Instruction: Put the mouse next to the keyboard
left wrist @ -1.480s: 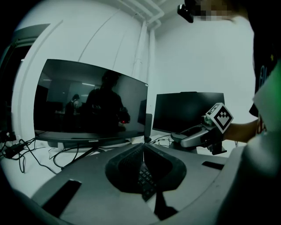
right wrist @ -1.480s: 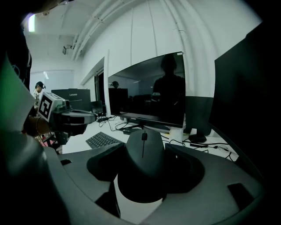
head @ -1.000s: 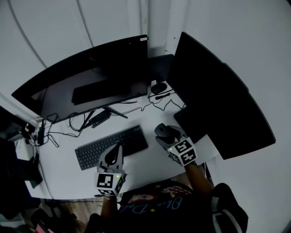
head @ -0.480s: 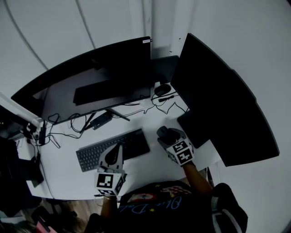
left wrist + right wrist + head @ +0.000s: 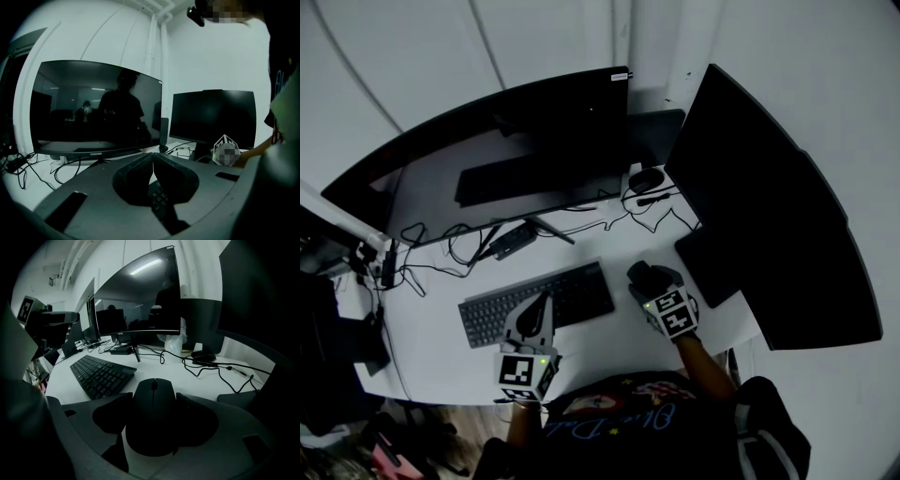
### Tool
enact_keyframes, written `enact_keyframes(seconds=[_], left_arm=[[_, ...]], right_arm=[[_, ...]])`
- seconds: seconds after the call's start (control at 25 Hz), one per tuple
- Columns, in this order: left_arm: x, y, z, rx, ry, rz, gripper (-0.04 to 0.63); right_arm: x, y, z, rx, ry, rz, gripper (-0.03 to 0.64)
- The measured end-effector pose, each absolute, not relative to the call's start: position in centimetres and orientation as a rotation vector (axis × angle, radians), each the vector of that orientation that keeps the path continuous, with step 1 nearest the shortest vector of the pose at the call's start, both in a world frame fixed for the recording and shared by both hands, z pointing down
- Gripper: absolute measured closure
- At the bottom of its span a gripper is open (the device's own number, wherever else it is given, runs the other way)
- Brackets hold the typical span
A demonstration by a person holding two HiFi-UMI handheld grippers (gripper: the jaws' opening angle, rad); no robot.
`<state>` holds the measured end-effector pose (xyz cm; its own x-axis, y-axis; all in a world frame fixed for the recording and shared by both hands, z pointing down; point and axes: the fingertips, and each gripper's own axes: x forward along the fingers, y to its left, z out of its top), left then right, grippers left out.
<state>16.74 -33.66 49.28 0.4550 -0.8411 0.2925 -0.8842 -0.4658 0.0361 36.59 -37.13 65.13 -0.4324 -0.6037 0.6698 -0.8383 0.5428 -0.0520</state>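
At the lower centre of the head view, the left gripper (image 5: 541, 307) was held over the near edge of the keyboard (image 5: 492, 314). In the left gripper view its jaws were seen pressed together, with nothing between them and only keys visible below.

To the right of it, the right gripper (image 5: 649, 281) was closed on the mouse (image 5: 641, 274). In the right gripper view the black mouse (image 5: 152, 413) was clamped by its sides between the two jaws, at the lower centre of the frame. It was placed just right of the keyboard's right end. Whether it rested on the white desk (image 5: 431, 349) could not be told.

Farther back, loose black cables (image 5: 649, 217) were spread across the desk. A small dark round object (image 5: 646, 178) was seen beyond them. At the upper left of the head view a wide curved monitor (image 5: 516, 141) was stood, and a second dark monitor (image 5: 769, 206) at the right.
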Motion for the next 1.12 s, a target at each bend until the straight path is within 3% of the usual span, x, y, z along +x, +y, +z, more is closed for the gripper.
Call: enact_keyframes(seconds=[1.12], left_arm=[[16.0,-32.9,49.3,2.435,-1.579,0.345,0.592]], right_arm=[[36.3,-37.4,67.9,1.124,-2.145,0.514,0.348]])
